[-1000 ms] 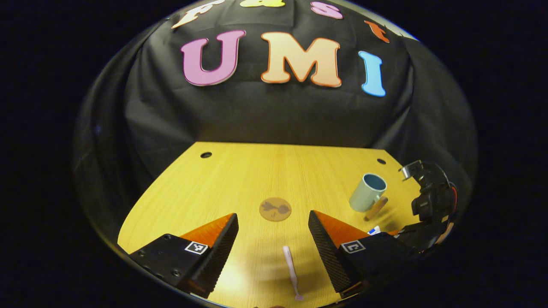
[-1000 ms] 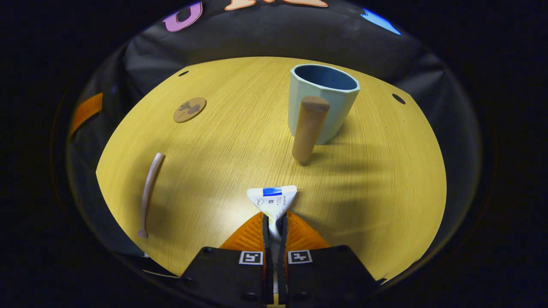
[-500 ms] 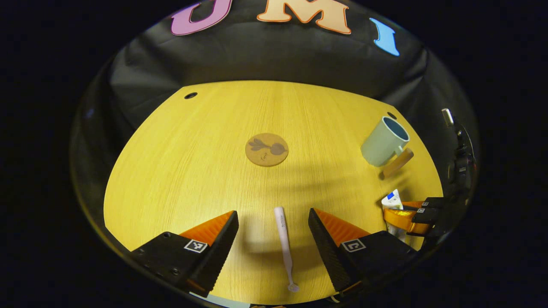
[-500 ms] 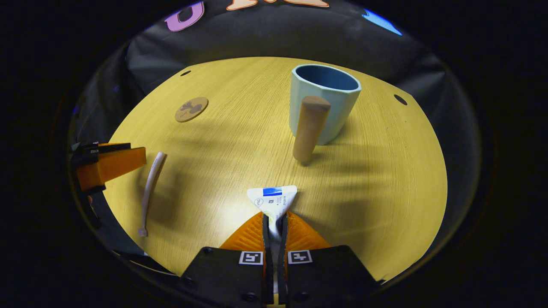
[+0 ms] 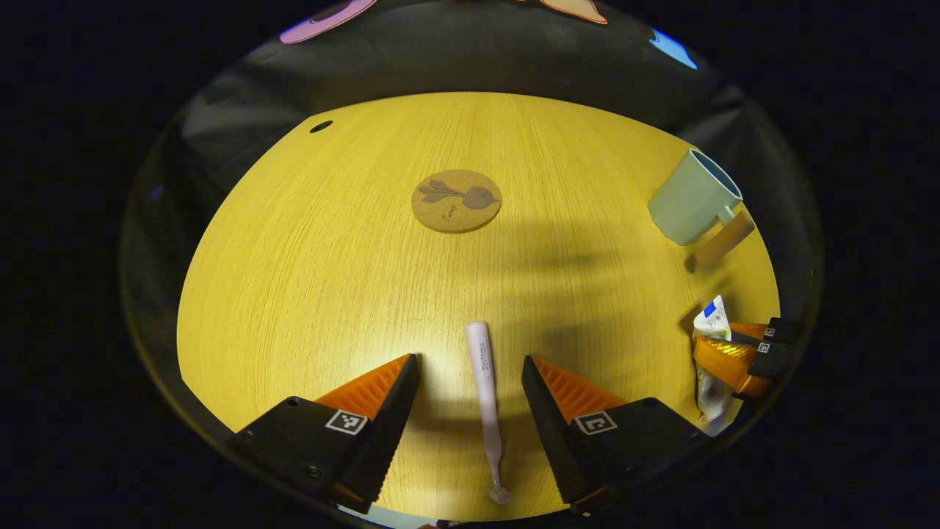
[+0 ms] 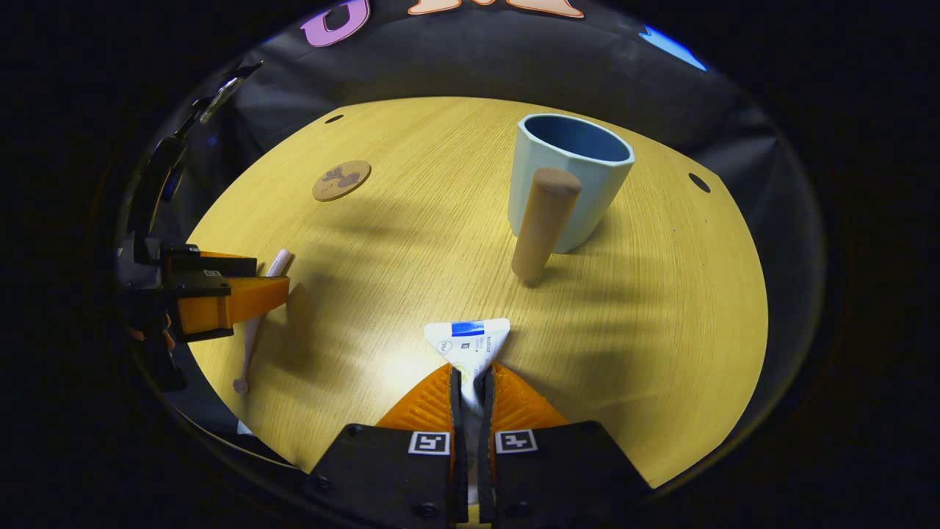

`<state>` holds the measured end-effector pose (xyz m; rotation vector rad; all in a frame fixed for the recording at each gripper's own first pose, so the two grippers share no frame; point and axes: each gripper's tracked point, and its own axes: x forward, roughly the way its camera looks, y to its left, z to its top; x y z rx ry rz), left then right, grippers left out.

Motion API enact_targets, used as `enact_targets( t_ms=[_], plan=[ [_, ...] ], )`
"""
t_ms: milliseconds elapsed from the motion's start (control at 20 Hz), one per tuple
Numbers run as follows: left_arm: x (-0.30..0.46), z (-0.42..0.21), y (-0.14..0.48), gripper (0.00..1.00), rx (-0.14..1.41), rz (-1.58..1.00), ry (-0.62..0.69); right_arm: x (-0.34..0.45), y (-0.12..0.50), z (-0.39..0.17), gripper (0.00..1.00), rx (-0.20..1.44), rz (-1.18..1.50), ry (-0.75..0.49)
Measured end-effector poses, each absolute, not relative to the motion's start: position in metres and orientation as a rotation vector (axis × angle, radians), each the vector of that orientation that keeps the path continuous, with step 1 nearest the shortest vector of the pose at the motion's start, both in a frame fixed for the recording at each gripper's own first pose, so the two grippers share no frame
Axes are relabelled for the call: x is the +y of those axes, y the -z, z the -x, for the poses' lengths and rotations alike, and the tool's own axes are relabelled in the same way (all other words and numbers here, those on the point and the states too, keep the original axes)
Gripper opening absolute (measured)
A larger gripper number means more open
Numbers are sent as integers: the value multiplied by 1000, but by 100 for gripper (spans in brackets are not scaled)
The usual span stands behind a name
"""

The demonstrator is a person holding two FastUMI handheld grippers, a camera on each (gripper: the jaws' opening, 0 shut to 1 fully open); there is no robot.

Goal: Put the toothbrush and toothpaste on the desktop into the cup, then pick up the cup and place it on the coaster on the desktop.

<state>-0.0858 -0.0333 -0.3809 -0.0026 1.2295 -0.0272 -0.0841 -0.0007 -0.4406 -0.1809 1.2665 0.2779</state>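
Observation:
A pale pink toothbrush (image 5: 485, 382) lies flat on the wooden desktop (image 5: 308, 279), bristle end nearest me. My left gripper (image 5: 469, 361) is open and straddles it, one finger on each side, neither touching. In the right gripper view the right gripper (image 6: 471, 375) is shut on the white toothpaste tube (image 6: 470, 342), whose crimped end sticks out ahead of the fingers. The light blue cup (image 6: 565, 184) with its wooden handle (image 6: 543, 220) stands upright just beyond the tube. The round cork coaster (image 5: 456, 200) lies farther back, ahead of the left gripper.
The left gripper view has the cup (image 5: 694, 197) at the far right, with the right gripper (image 5: 727, 353) and tube (image 5: 712, 323) near the right edge. In the right gripper view the left gripper (image 6: 220, 294) is over the toothbrush (image 6: 277, 262), near the desktop's front edge.
My left gripper has come down and forward over the toothbrush, so its open fingers now flank the handle. The right gripper has stayed shut on the tube, shifting only slightly.

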Motion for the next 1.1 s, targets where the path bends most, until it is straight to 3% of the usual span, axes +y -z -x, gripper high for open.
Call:
enact_targets(
  t_ms=[150,400,450,700,1100],
  plan=[
    [-35,87,381,81,1245,-1,29,-1,440,84,8,1261,189,-298],
    [-40,92,382,13,1294,12,56,-1,441,84,8,1263,195,-312],
    [-40,92,381,9,1300,18,69,-1,441,84,8,1263,195,-308],
    [-38,94,380,0,1280,8,147,-1,440,84,8,1266,173,-269],
    [-47,92,383,0,1197,109,219,6,421,70,5,1109,132,-293]
  ],
)
